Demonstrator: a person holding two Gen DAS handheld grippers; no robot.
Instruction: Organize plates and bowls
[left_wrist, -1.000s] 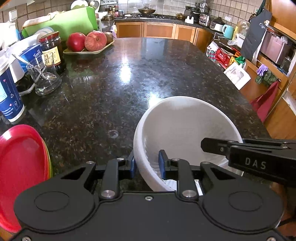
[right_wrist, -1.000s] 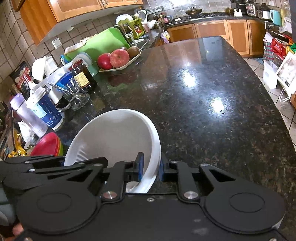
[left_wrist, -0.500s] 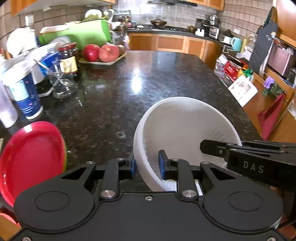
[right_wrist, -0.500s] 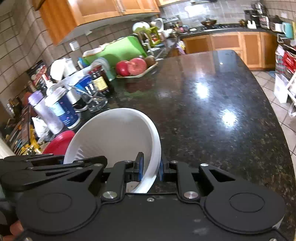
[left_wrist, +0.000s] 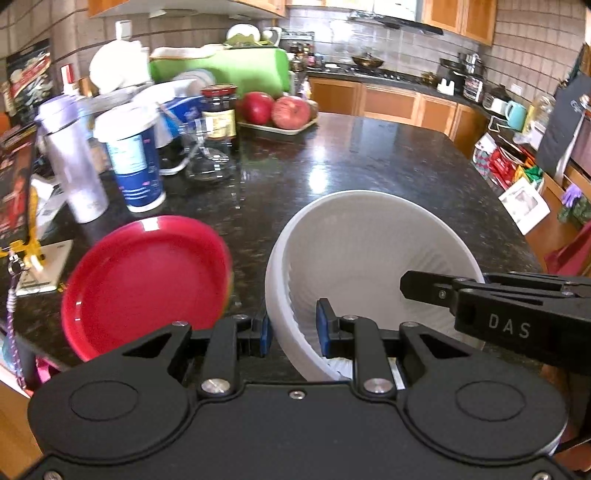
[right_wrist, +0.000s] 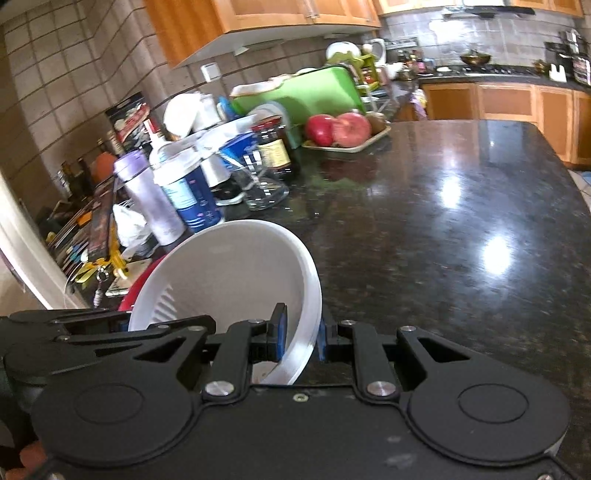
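The white bowl (left_wrist: 369, 258) is being held by its rim, clamped between both the left claw (left_wrist: 291, 330) and right claw (right_wrist: 299, 336); the red plate (left_wrist: 147, 277), left of the left claw, could be bumped if the bowl is being swung there

At lower centre of the frame the right gripper (right_wrist: 300, 338) clamps its blue pads on the rim of a white bowl (right_wrist: 229, 273), which tilts up toward the left. A red plate (right_wrist: 133, 295) peeks out behind the bowl, probably resting on the dark granite counter (right_wrist: 443, 221). At lower left the left gripper (right_wrist: 107, 332) reaches in; its pads are hidden.
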